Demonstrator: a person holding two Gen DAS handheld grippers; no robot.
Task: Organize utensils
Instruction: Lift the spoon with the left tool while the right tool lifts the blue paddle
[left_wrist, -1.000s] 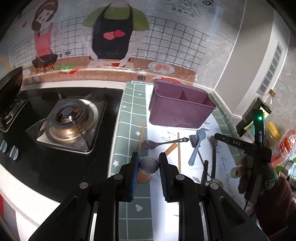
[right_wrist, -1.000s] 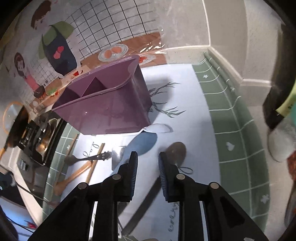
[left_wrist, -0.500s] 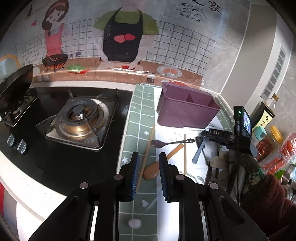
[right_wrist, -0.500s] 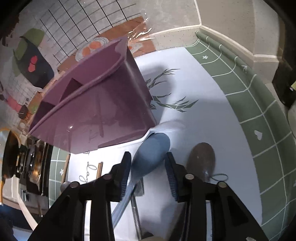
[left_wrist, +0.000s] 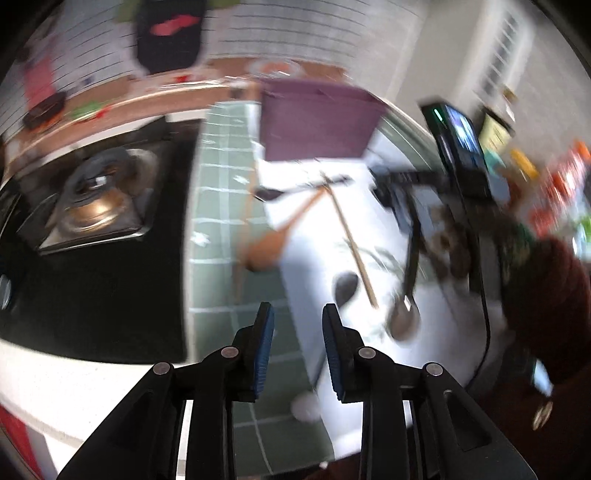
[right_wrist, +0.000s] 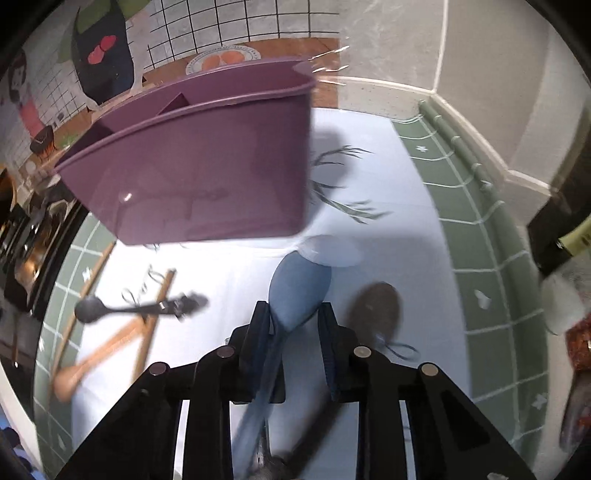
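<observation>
My left gripper (left_wrist: 297, 314) hangs over the tabletop (left_wrist: 321, 369) where the green tiled mat meets the white one. Its fingers are narrow and opening, with nothing between them. That view is smeared with motion, so I can't place the tips well. A blind descent here could knock the dark spoon bowl (left_wrist: 347, 288) or the thin wooden chopstick (left_wrist: 351, 240) just beyond them, scattering the pile.

My right gripper (right_wrist: 293, 310) worries me more. Its fingers are closing on the pale blue plastic spoon (right_wrist: 299, 284), which sits between them at the shoulders of its bowl, the handle running back under the gripper. The pads appear to meet it only near the tips, on a curved, slick surface. I judge that grip shallow: the spoon may pivot or squirt out forward when lifted. The brown spoon bowl (right_wrist: 375, 308) lies just beside the right finger and could get dragged along.

Further out, the small black spoon (right_wrist: 136, 308) lies crossed over the wooden spoon (right_wrist: 92, 363) and chopsticks, so pulling one will disturb the others.

Farthest, the purple plastic divided caddy (right_wrist: 207, 177) stands upright, near the blue spoon's tip. Its wall is tall; a low carry could hit the rim and tip it.
</observation>
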